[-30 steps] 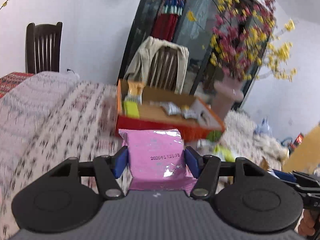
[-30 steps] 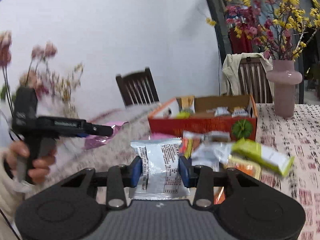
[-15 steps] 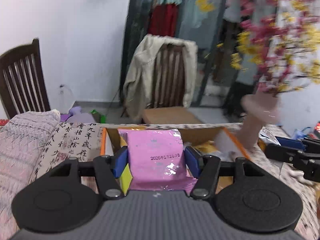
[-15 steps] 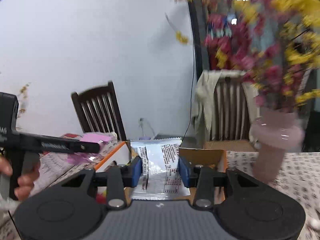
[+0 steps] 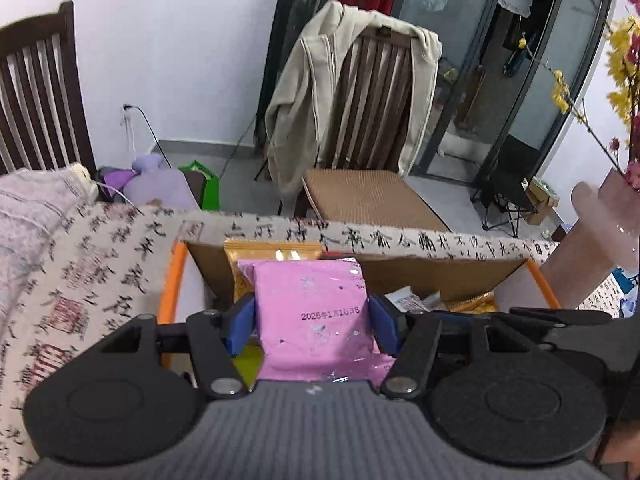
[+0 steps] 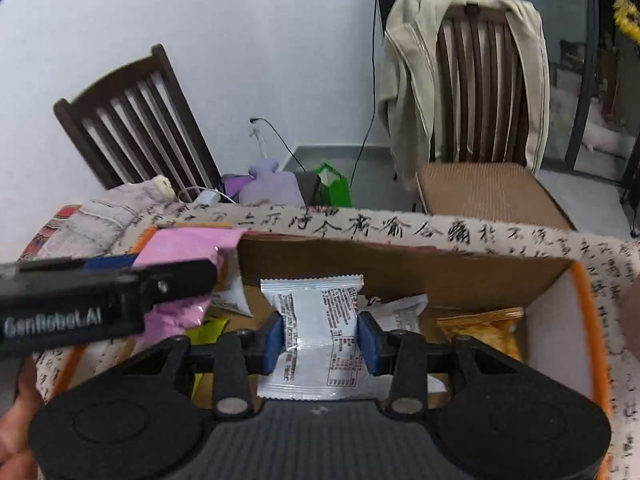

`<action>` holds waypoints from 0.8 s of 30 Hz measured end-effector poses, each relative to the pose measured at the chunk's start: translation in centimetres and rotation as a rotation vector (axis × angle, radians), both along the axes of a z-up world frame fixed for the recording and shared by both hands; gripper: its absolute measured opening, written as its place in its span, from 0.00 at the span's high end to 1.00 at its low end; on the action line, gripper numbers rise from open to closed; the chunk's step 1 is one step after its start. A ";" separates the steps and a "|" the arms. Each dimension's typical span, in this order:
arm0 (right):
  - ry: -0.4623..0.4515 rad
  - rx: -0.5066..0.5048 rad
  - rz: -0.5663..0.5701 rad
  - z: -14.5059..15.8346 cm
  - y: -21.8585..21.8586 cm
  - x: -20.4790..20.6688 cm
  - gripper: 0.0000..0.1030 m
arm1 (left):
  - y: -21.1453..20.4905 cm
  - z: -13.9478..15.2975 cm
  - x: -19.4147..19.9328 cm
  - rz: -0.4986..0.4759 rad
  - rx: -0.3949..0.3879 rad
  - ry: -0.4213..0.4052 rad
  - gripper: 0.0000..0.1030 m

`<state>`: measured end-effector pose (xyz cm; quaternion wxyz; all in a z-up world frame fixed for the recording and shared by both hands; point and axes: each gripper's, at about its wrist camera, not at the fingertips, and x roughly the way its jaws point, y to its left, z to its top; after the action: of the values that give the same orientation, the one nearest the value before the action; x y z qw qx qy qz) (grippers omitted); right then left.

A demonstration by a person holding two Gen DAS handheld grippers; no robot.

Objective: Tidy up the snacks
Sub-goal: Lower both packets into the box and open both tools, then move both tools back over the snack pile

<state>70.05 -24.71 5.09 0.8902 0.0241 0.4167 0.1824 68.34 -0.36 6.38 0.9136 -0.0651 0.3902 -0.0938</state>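
Observation:
My left gripper is shut on a pink snack packet and holds it over the left end of an orange-edged cardboard box. My right gripper is shut on a white snack packet and holds it over the middle of the same box. The left gripper and its pink packet show at the left of the right wrist view. Inside the box lie a gold packet, a yellow-green packet and white packets.
The box stands on a table with a calligraphy-print cloth. A pink vase stands at the box's right. Behind the table are a chair with a beige jacket and a dark wooden chair.
Both grippers have moved forward and tilted down with their packets, from above the table in front of the box to over its inside.

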 end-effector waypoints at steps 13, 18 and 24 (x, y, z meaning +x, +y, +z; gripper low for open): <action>-0.152 -0.089 -0.063 2.9 -2.1 -3.7 0.37 | 0.3 3.1 -3.4 -0.011 0.038 -0.080 0.31; -0.196 -0.109 -0.060 5.9 -3.6 -7.3 0.32 | 1.0 6.2 -7.7 -0.018 0.064 -0.132 0.25; -0.260 -0.091 -0.077 8.4 -5.5 -14.0 0.21 | 1.1 9.4 -15.6 -0.011 0.135 -0.239 0.10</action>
<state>56.10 -30.20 13.44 0.9433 -0.0241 0.3043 0.1304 52.72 0.76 15.78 0.9554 0.0102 0.2842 -0.0795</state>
